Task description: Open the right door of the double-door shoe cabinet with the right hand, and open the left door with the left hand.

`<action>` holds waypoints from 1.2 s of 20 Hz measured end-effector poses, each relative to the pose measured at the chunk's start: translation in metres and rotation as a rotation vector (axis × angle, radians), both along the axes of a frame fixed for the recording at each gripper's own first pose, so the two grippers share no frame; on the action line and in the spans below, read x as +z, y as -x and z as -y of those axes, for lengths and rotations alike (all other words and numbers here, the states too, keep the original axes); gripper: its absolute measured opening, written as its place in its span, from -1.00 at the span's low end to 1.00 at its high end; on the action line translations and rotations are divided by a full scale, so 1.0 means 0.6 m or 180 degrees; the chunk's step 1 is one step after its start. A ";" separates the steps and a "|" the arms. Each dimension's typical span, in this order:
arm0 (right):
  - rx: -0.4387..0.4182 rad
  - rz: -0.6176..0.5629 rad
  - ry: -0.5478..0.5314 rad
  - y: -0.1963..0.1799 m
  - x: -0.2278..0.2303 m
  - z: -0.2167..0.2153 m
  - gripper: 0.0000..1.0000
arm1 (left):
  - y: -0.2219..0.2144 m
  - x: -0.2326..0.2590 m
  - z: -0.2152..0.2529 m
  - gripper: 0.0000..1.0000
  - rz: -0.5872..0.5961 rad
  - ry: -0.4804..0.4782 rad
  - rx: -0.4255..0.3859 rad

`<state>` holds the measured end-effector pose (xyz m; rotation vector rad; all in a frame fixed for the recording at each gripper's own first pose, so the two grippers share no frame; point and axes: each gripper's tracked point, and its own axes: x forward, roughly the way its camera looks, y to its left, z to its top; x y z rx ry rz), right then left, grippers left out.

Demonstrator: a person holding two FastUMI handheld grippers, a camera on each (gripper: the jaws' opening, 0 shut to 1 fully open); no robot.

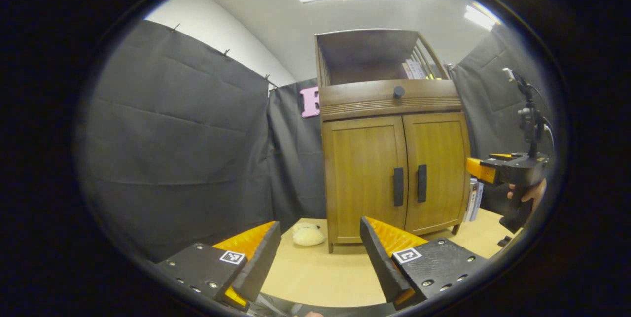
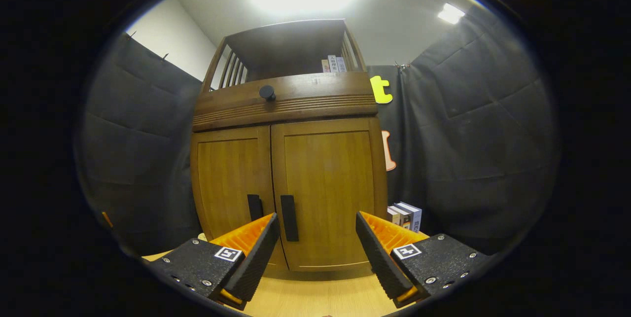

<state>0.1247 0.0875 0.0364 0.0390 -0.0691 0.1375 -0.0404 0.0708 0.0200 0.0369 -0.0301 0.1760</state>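
A brown wooden shoe cabinet (image 1: pixel 389 110) stands on the pale table, both doors closed. The left door (image 1: pixel 365 174) and right door (image 1: pixel 438 169) each carry a black vertical handle by the centre seam (image 1: pixel 398 186) (image 1: pixel 422 183). My left gripper (image 1: pixel 320 253) is open, well short of the cabinet, empty. In the right gripper view the cabinet (image 2: pixel 286 105) looms close; my right gripper (image 2: pixel 315 243) is open just before the right door (image 2: pixel 328 193), its handle (image 2: pixel 289 218) close beside the left finger. The right gripper (image 1: pixel 485 169), held by a hand, shows at the cabinet's right side in the left gripper view.
A cream plush item (image 1: pixel 308 235) lies on the table (image 1: pixel 315 277) by the cabinet's left foot. Books (image 2: pixel 405 214) stand right of the cabinet, more on its top shelf (image 2: pixel 334 64). A black knob (image 1: pixel 399 91) sits on the drawer front. Black cloth walls enclose the booth.
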 end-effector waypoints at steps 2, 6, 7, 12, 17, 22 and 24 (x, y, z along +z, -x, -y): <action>0.0020 0.0027 0.0001 -0.022 0.001 -0.012 0.84 | 0.000 0.000 -0.007 0.84 -0.0017 0.0000 0.0065; 0.0085 0.0029 0.0045 -0.062 -0.007 -0.038 0.84 | 0.004 -0.002 -0.021 0.73 -0.0047 -0.0025 0.0216; 0.0101 0.0022 0.0045 -0.072 -0.009 -0.045 0.84 | 0.004 -0.003 -0.024 0.73 -0.0056 -0.0026 0.0252; 0.0142 -0.0023 0.0108 -0.129 -0.019 -0.073 0.91 | 0.007 -0.006 -0.034 0.73 -0.0086 -0.0039 0.0425; 0.0198 -0.0159 0.0149 -0.186 -0.053 -0.101 0.91 | 0.017 -0.006 -0.041 0.73 -0.0118 -0.0045 0.0589; 0.0196 -0.0271 0.0146 -0.235 -0.085 -0.120 0.91 | 0.019 -0.006 -0.045 0.73 -0.0117 -0.0074 0.0710; 0.0191 -0.0376 0.0147 -0.255 -0.106 -0.129 0.90 | 0.020 -0.007 -0.046 0.73 -0.0126 -0.0052 0.0744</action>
